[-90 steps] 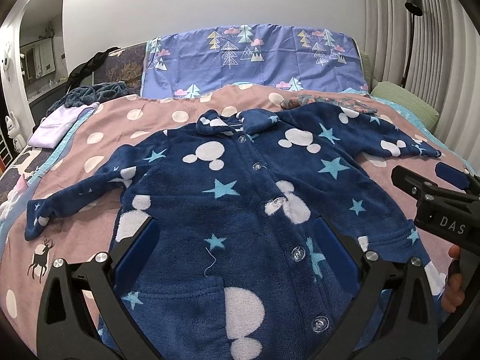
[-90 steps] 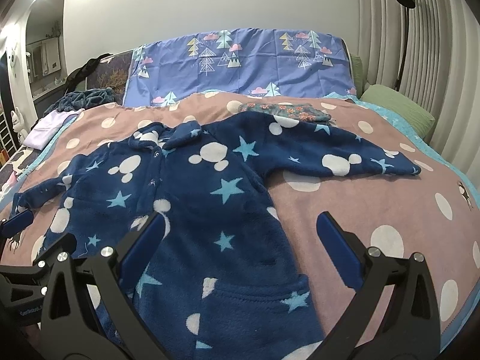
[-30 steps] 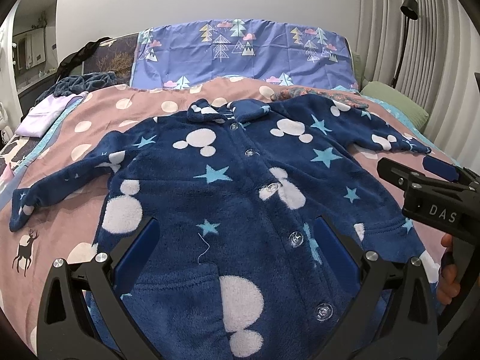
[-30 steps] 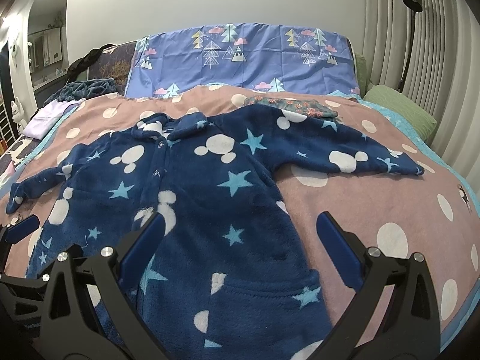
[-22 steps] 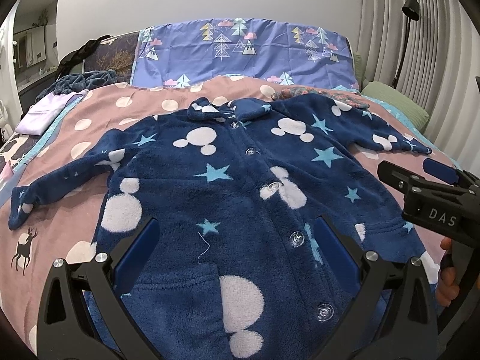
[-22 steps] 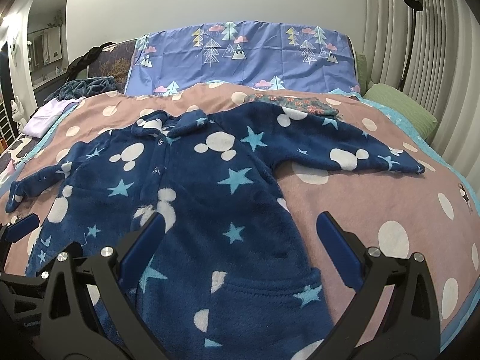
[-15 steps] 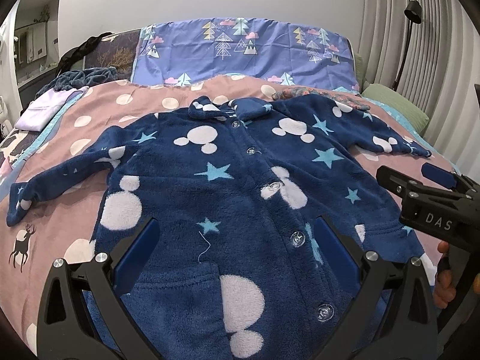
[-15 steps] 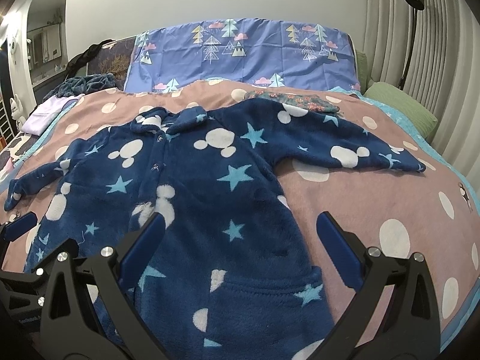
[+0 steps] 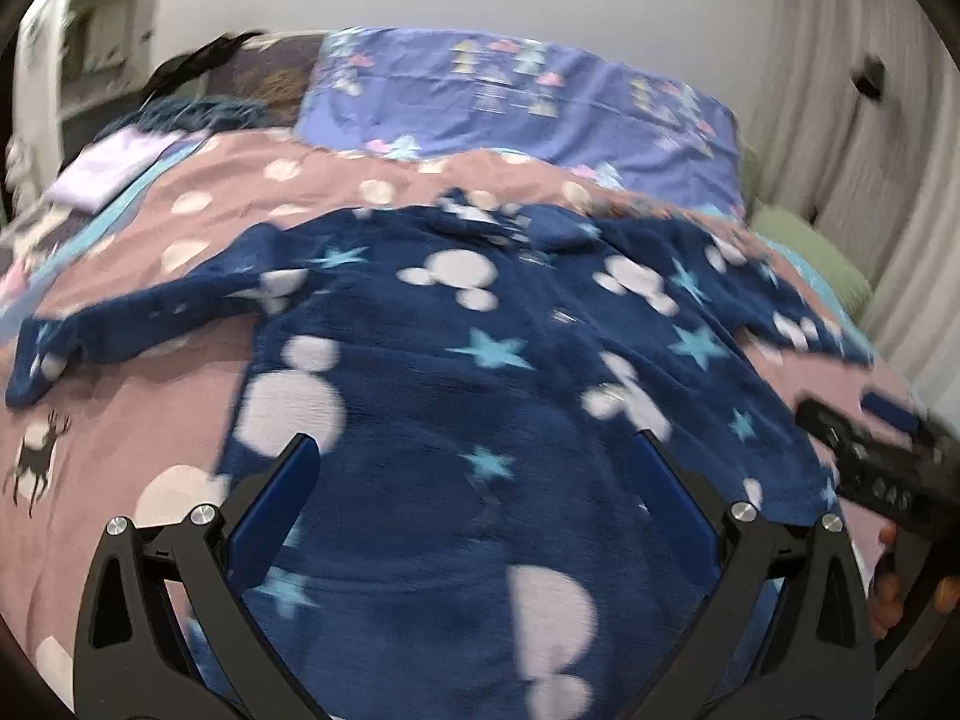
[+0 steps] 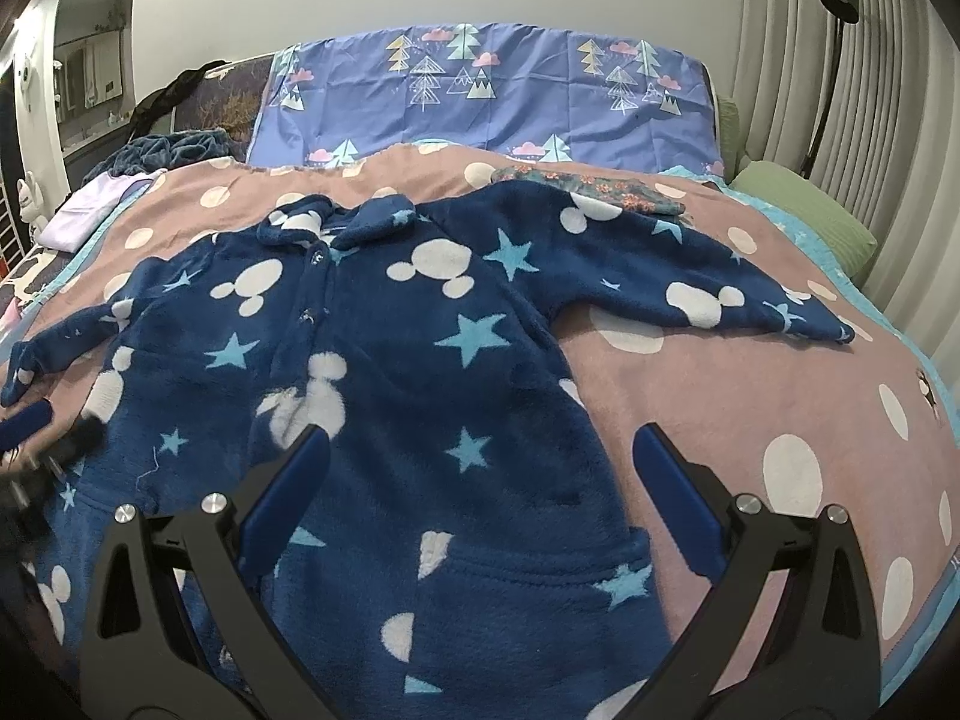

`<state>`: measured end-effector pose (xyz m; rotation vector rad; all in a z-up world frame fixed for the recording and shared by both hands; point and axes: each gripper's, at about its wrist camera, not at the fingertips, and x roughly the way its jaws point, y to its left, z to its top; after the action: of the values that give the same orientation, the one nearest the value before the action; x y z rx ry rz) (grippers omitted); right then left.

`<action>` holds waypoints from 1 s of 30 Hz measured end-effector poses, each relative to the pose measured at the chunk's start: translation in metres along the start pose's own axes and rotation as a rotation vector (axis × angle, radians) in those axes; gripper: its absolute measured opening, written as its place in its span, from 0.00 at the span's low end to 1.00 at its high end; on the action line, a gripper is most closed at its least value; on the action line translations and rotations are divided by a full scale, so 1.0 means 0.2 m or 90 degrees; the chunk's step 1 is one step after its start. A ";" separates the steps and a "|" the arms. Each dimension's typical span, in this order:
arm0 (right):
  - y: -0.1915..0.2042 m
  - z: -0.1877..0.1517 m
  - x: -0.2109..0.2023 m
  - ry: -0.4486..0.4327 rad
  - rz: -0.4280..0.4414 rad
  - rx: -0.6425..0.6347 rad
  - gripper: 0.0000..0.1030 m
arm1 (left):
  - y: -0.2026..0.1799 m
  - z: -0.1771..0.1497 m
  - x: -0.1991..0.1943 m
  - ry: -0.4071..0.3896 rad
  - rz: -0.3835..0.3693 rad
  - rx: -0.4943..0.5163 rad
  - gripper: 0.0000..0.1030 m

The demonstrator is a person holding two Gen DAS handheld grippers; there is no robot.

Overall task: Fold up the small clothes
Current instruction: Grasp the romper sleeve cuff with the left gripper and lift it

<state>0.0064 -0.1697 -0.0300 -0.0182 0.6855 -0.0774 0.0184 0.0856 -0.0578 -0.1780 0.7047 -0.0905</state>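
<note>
- A bed [image 10: 750,396] under a pink bedspread with white dots fills both wrist views, a blue tree-print pillow [image 10: 492,90] propped at its head.
- A navy fleece jacket [image 10: 408,360] with white mouse-head shapes and light blue stars lies face up and flat across the bedspread, collar toward the pillow, both sleeves stretched out to the sides.
- A green cushion [image 10: 804,222] sits at the bed's far right edge; a floral cloth [image 10: 594,186] lies just beyond the jacket's right sleeve.
- The left gripper [image 9: 474,492] hovers above the jacket's lower front, jaws spread wide and empty; this view is motion-blurred.
- The right gripper [image 10: 480,480] hangs above the jacket's lower right side, jaws likewise wide apart, holding nothing.
</note>
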 end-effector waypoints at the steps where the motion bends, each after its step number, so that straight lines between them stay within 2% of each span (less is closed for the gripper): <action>1: 0.00 0.00 0.01 0.003 -0.002 0.000 0.98 | 0.07 0.01 0.00 -0.003 0.004 -0.028 0.99; 6: -0.01 -0.01 0.04 0.016 -0.008 0.002 0.98 | 0.61 0.03 -0.03 -0.023 0.035 -0.227 0.99; 9: 0.00 -0.02 0.07 0.029 -0.016 -0.005 0.98 | 1.01 -0.03 -0.04 -0.042 -0.003 -0.404 0.99; 11: 0.00 -0.03 0.08 0.036 -0.020 -0.007 0.98 | 1.23 -0.07 -0.05 -0.052 0.000 -0.496 0.99; 14: 0.00 -0.04 0.11 0.045 -0.026 -0.008 0.98 | 1.48 -0.09 -0.03 -0.069 0.031 -0.576 0.99; 17: 0.02 -0.04 0.13 0.054 -0.031 -0.012 0.98 | 1.64 -0.07 0.01 -0.072 0.067 -0.630 0.99; 20: 0.02 -0.04 0.15 0.058 -0.040 -0.019 0.98 | 1.78 -0.05 0.06 -0.076 0.071 -0.684 0.96; 23: 0.02 -0.03 0.18 0.065 -0.051 -0.019 0.98 | 1.86 -0.03 0.12 -0.083 0.103 -0.713 0.81; 25: 0.01 -0.03 0.20 0.069 -0.056 -0.017 0.98 | 1.91 0.00 0.13 -0.093 0.118 -0.712 0.59; 27: 0.00 -0.02 0.22 0.071 -0.059 -0.018 0.98 | 1.96 0.01 0.16 -0.096 0.100 -0.721 0.20; 28: 0.00 -0.01 0.23 0.072 -0.060 -0.020 0.98 | 1.97 0.02 0.16 -0.100 0.086 -0.732 0.13; 30: 0.00 0.00 0.25 0.072 -0.060 -0.021 0.98 | 1.96 0.09 0.15 -0.114 0.086 -0.711 0.10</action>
<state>0.0446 -0.1741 -0.0611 -0.0775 0.7993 -0.1586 0.0625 0.4682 -0.1386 -1.1890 0.5203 0.4594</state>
